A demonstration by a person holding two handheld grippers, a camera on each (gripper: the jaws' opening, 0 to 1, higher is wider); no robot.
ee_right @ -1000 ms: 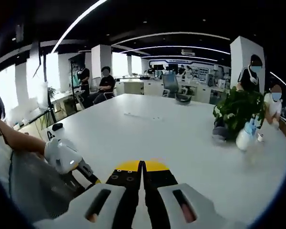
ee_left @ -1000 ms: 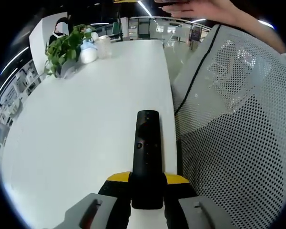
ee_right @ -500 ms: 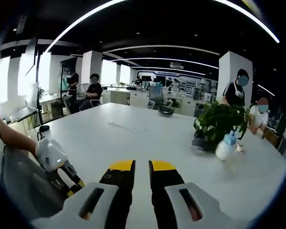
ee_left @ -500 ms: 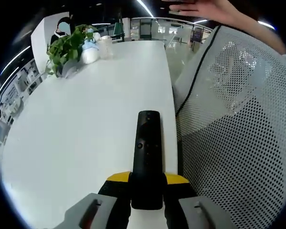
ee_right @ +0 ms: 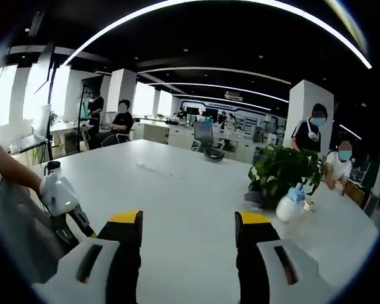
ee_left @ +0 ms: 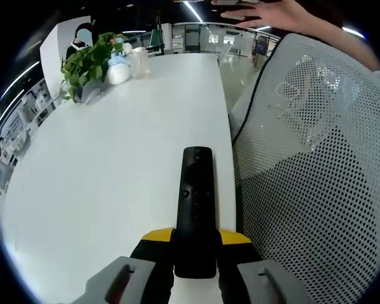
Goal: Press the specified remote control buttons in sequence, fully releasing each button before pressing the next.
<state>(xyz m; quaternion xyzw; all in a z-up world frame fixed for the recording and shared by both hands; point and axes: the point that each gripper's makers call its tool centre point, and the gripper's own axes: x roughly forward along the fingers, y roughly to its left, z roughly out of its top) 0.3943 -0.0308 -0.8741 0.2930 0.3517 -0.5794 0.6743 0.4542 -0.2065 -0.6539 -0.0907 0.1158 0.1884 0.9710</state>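
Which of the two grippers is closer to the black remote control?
Left. The left gripper is clamped on the remote control; the right gripper hangs open above the white table, holding nothing.

Long white table [ee_right: 183,209] in an open office under ceiling light strips [ee_right: 240,71].

The right gripper [ee_right: 187,237] rises from 6 o'clock, jaws spread wide over the white table [ee_right: 177,196]. At 9 o'clock sits the left gripper [ee_right: 62,201] (white-bodied). A potted plant [ee_right: 283,172] and spray bottle [ee_right: 290,202] stand at 3 o'clock.
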